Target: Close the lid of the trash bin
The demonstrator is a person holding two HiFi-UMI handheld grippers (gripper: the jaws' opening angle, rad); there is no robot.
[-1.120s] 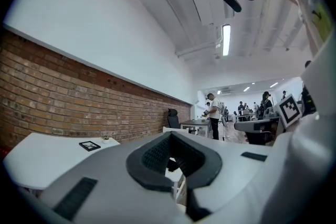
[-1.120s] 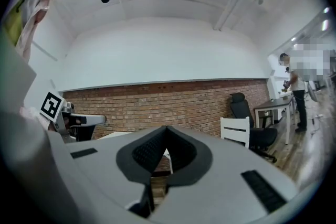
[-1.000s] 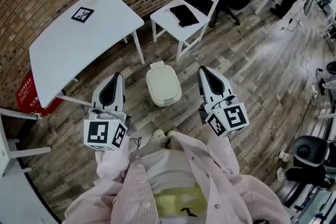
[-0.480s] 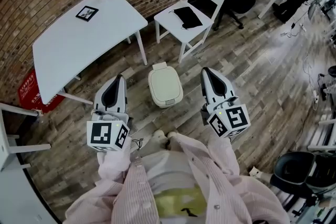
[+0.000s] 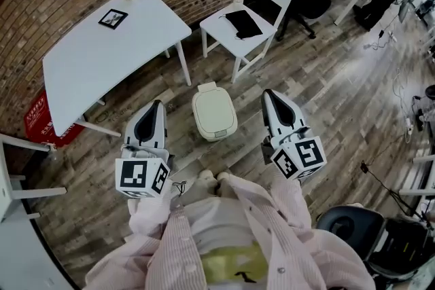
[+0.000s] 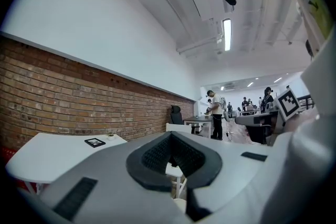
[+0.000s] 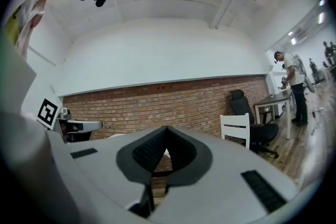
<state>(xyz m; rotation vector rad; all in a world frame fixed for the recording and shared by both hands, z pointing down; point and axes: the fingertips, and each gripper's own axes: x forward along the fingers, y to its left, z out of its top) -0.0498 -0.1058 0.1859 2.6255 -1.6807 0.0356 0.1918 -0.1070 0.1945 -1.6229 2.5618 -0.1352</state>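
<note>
Evidently the trash bin (image 5: 215,128) is sitting on the floor between and below your jaws, its lid (image 5: 213,109) apparently lying shut already. You are holding the left gripper (image 5: 156,107) and the right gripper (image 5: 270,96) clear of it, jaws pressed together, pinching nothing.

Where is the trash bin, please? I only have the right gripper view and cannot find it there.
Observer: In the head view the trash bin stands on the wooden floor, between the left tool and the right tool.
Operator: Is its lid down?
Observer: The lid lies flat on the bin and looks closed.
Operator: Does either tool touch it?
Observer: No, each is off to one side, apart from it.
</note>
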